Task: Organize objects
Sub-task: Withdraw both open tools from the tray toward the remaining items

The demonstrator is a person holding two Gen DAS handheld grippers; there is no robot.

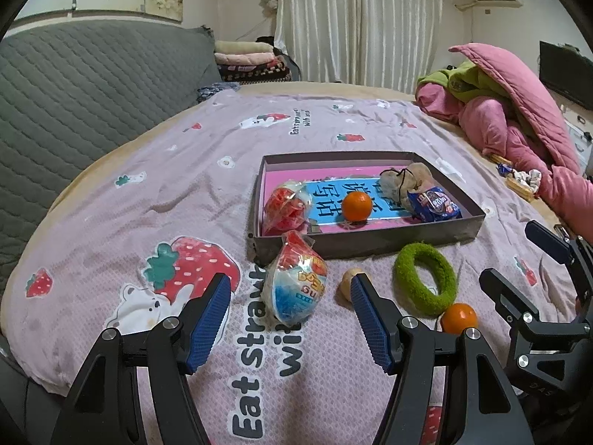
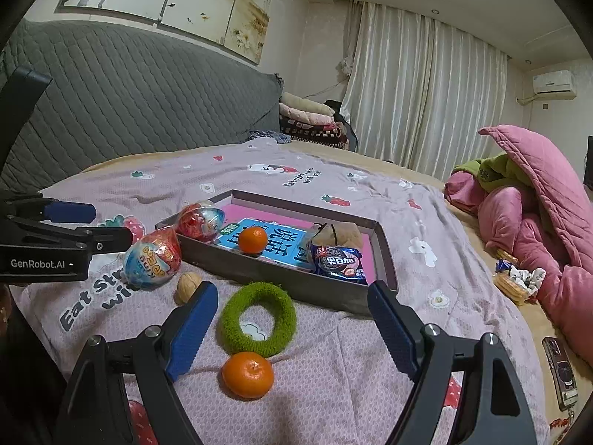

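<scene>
The loose mandarin [image 2: 247, 374], lying near the green ring [image 2: 257, 319] before the grey box [image 2: 385, 259], is framed by the wide, empty right gripper [image 2: 292, 330], best lowered squarely around it, the left gripper [image 1: 291, 319] equally wide, over a strawberry-print bedspread [image 2: 370, 389] in a curtained bedroom.

Your left gripper [image 1: 289, 289], filling the lower part of the left wrist view, is matte black, with two curved arms, each ending in a blue pad [image 1: 209, 319] with a fine ribbed texture, and round silver screws [image 1: 408, 321] sit at the pivots. Your right gripper [image 2: 292, 300], along the bottom of the right wrist view, is built the same: black arms, blue pads, silver screws. At the left edge of that view, your left gripper's black side carries white "GenRobot.AI" lettering [image 2: 37, 263].
</scene>
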